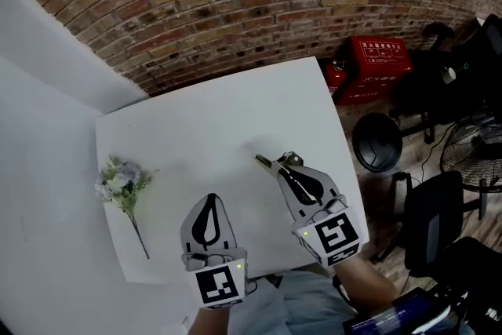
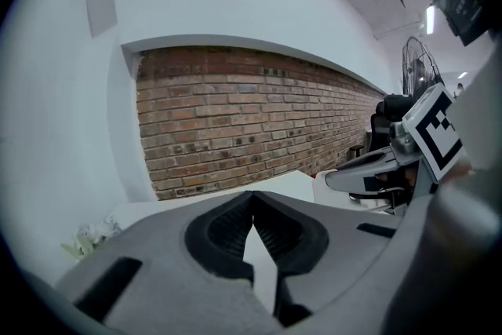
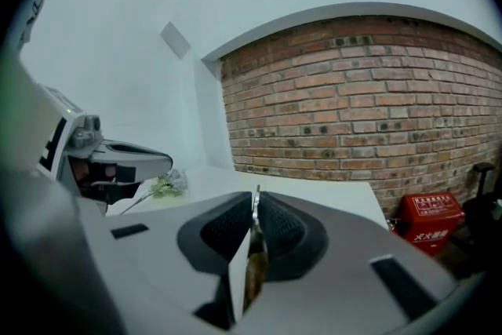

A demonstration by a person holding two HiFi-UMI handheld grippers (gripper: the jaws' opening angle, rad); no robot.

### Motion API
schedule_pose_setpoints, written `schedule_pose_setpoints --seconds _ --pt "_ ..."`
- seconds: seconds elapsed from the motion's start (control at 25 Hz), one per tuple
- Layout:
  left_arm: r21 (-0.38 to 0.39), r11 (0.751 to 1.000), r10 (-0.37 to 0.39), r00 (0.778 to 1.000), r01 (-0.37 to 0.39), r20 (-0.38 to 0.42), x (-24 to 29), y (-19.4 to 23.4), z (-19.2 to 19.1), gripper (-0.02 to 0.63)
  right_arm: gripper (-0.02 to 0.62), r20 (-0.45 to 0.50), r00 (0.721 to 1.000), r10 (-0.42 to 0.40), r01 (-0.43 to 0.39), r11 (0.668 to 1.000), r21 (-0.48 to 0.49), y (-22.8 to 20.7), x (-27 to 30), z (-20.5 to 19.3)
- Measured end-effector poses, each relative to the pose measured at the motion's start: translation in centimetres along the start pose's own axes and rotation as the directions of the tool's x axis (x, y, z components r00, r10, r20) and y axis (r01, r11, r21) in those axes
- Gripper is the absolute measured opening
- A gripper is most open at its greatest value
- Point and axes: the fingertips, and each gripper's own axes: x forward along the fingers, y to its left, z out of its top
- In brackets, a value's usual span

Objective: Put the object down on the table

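Over the white table (image 1: 220, 121), the right gripper (image 1: 289, 161) clamps a thin object (image 1: 264, 162).

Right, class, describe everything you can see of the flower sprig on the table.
The flower sprig looks artificial: a small cluster of pale lilac and white blooms with green leaves on one thin dark stem. It lies flat on the white table near its left edge, blooms away from the person, stem towards them. Only the table touches it.
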Motion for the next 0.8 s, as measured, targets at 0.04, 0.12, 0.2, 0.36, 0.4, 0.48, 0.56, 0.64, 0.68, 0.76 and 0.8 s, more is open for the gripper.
schedule_pose_setpoints --seconds 0.04,0.12,0.2,0.36,0.4,0.48,0.56,0.64,0.68,0.76,0.8 --pt "-0.005 1.000 -0.004 1.000 0.004 -0.012 0.3 0.0 -0.4 0.009 0.035 -0.011 1.000 0.002 -0.002 1.000 0.005 0.0 0.3 -0.6" --pt "-0.011 1.000 -0.008 1.000 0.007 -0.029 1.0 0.2 -1.4 0.009 0.037 -0.031 1.000 0.003 -0.003 1.000 0.015 0.0 1.0 -1.9" --pt "-0.018 1.000 -0.007 0.999 0.006 -0.046 1.5 0.5 -2.4 0.009 0.037 -0.049 0.999 0.002 -0.001 1.000 0.022 0.0 1.5 -3.1" --pt "-0.029 1.000 -0.005 0.997 0.002 -0.081 2.1 0.9 -4.3 0.009 0.037 -0.071 0.998 0.001 0.001 1.000 0.027 -0.2 2.2 -4.6" --pt "-0.031 1.000 -0.006 0.996 0.003 -0.087 2.3 1.0 -4.6 0.009 0.035 -0.069 0.998 0.002 0.000 1.000 0.028 -0.2 2.3 -4.7" --pt "-0.034 0.999 -0.010 0.995 0.007 -0.096 2.5 0.9 -5.2 0.009 0.037 -0.074 0.997 0.003 -0.001 1.000 0.028 -0.3 2.5 -5.2" --pt "-0.037 0.999 -0.015 0.994 0.011 -0.106 2.7 0.8 -5.7 0.009 0.037 -0.086 0.996 0.004 -0.001 1.000 0.030 -0.3 2.6 -5.7" --pt "-0.039 0.999 -0.016 0.993 0.012 -0.116 2.9 0.8 -6.2 0.008 0.037 -0.097 0.995 0.004 -0.001 0.999 0.033 -0.4 2.8 -6.2" --pt "-0.041 0.999 -0.016 0.993 0.011 -0.119 3.0 0.8 -6.5 0.009 0.037 -0.102 0.995 0.004 -0.001 0.999 0.034 -0.4 2.9 -6.4" --pt "-0.046 0.999 -0.016 0.992 0.010 -0.127 3.1 0.9 -6.9 0.009 0.037 -0.111 0.994 0.003 0.001 0.999 0.040 -0.5 2.9 -6.9" --pt "-0.047 0.999 -0.016 0.991 0.010 -0.131 3.1 1.0 -7.1 0.008 0.037 -0.115 0.993 0.002 0.003 0.999 0.044 -0.5 2.9 -7.1"
